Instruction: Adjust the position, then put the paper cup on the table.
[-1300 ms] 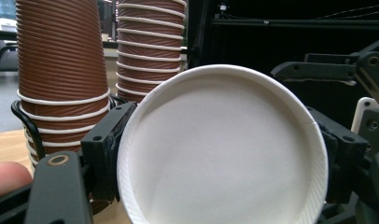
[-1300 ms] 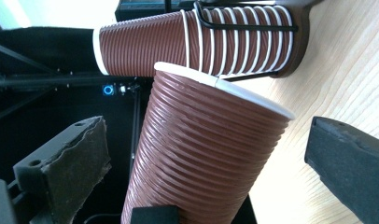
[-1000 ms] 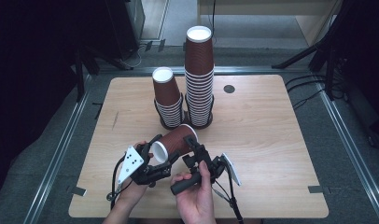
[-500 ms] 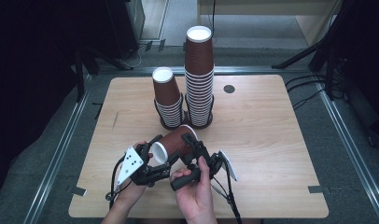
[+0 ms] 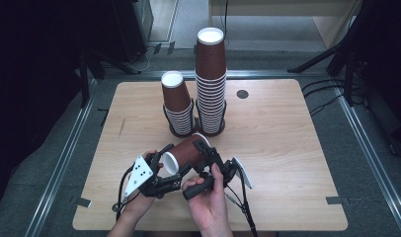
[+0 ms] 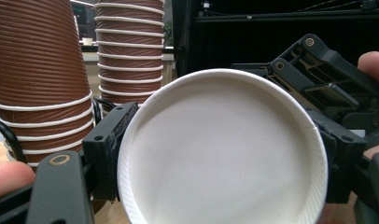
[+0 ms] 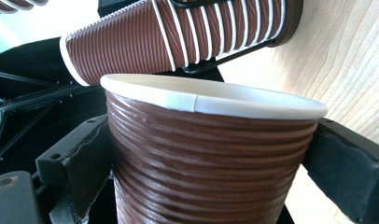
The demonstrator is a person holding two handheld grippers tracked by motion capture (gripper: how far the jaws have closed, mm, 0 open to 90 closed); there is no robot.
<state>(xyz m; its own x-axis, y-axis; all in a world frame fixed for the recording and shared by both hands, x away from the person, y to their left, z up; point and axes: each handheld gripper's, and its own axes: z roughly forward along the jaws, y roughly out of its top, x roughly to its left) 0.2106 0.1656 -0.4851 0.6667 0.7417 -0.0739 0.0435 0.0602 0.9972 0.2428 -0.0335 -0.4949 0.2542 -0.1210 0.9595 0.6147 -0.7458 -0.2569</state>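
A brown ribbed paper cup (image 5: 184, 154) lies tilted on its side above the wooden surface (image 5: 287, 148), held up just in front of the short stack of cups (image 5: 178, 106), with its white open mouth turned toward the person. The left gripper (image 5: 170, 163) is clamped on the cup near the rim: in the left gripper view its black pads press against both sides of the white rim of the cup (image 6: 222, 149). The right gripper (image 5: 204, 150) sits around the cup's far end, on the side away from the short stack. In the right gripper view the cup (image 7: 211, 154) stands between its two pads, and both appear to touch the ribbed wall; its jaws have just been closing and easing a little, with the cup between them.

The short stack stands upside down in a black wire holder. The tall stack of cups (image 5: 210, 81) stands just beside the short stack, to its right in the high view, also upside down. A small dark round disc (image 5: 242, 94) lies on the surface well right of the short stack, past the tall one. Both of the person's hands grip the tools at the near edge, in front of the short stack.
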